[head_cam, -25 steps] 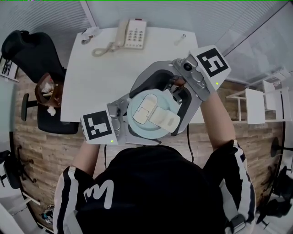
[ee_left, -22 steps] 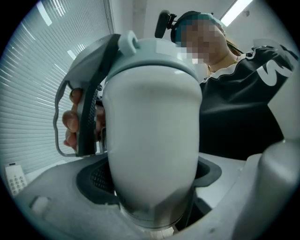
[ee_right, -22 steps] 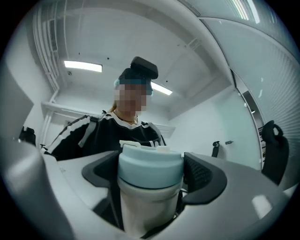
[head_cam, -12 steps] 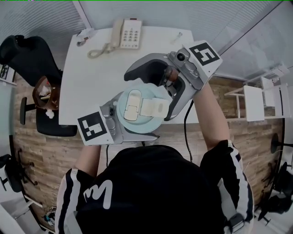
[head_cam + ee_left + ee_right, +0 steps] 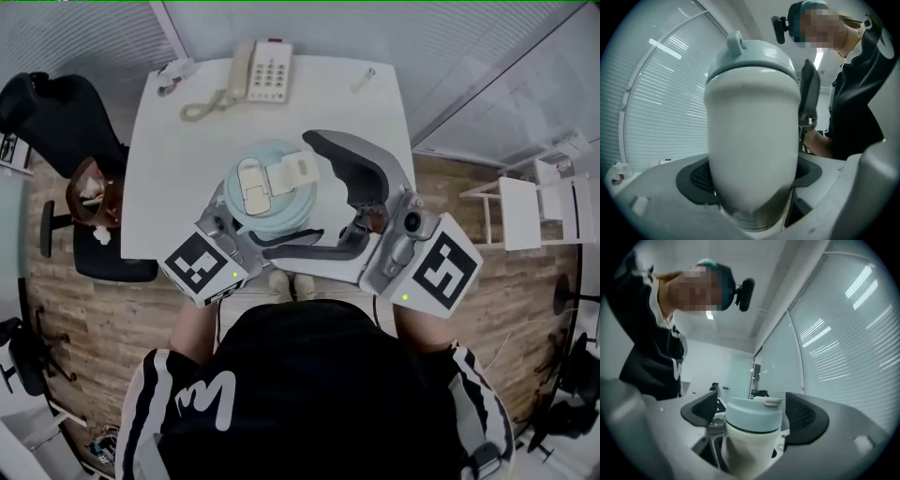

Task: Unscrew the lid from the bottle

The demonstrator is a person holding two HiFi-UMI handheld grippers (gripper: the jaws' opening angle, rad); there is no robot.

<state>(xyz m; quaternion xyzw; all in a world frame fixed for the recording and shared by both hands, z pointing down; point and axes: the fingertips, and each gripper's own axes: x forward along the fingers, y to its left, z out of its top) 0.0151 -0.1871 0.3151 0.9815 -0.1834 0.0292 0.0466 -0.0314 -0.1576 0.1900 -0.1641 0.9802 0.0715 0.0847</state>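
White round-shouldered bottle (image 5: 750, 150) with a bare steel base wears a pale blue screw lid (image 5: 272, 183), which carries a cream flip tab on top and is seated on the neck. It stands upright over the near edge of the white counter (image 5: 178, 141). The left gripper (image 5: 239, 242) has its jaws clamped on the bottle's lower body. The right gripper (image 5: 309, 197) holds its jaws wide apart on either side of the lid, with a gap showing at each side.
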